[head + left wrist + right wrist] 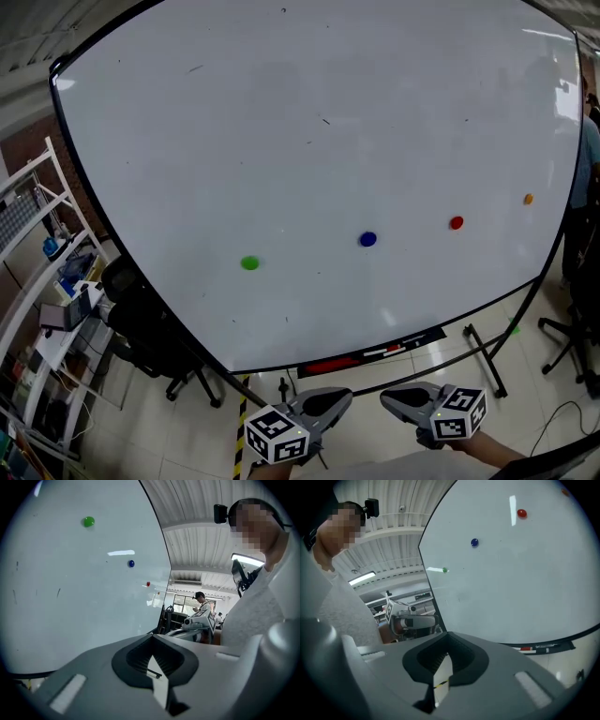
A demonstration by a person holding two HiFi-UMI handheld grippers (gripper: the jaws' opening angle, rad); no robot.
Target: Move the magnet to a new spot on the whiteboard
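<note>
**Both tongs shut and empty, magnets sitting on the board**

I am holding the left tongs (pixel 343 397) and the right tongs (pixel 385 397) low in front of me. Their noses are pointing toward each other, near but apart. In the left gripper view the left tongs' (pixel 151 637) jaws are meeting at the tips with nothing between them. In the right gripper view the right tongs (pixel 447 634) are showing the same: jaws pressed together, gripping nothing.

Under the tongs, striped tape (pixel 240 441) is running across the floor (pixel 525 375). Just past the noses, the tray (pixel 412 339) is hanging along the bottom edge of the board (pixel 281 141).

Four magnets are sticking to the lower part of the board, well apart from both tongs and from each other. They are forming a row that is climbing from left to right:
- the green magnet (pixel 249 263) is sitting lowest and furthest left;
- the blue magnet (pixel 367 240) is sitting next;
- the red magnet (pixel 456 223) is sitting after that;
- the orange magnet (pixel 528 199) is sitting highest, near the right edge.

I cannot tell which of them is the one to move. The rest of the board is showing only faint marks.

Left of the board, a black chair (pixel 141 328) is standing by a white shelf (pixel 37 244) that is holding small items. Far beyond the board's end, in the left gripper view, a person (pixel 202 603) is standing.
</note>
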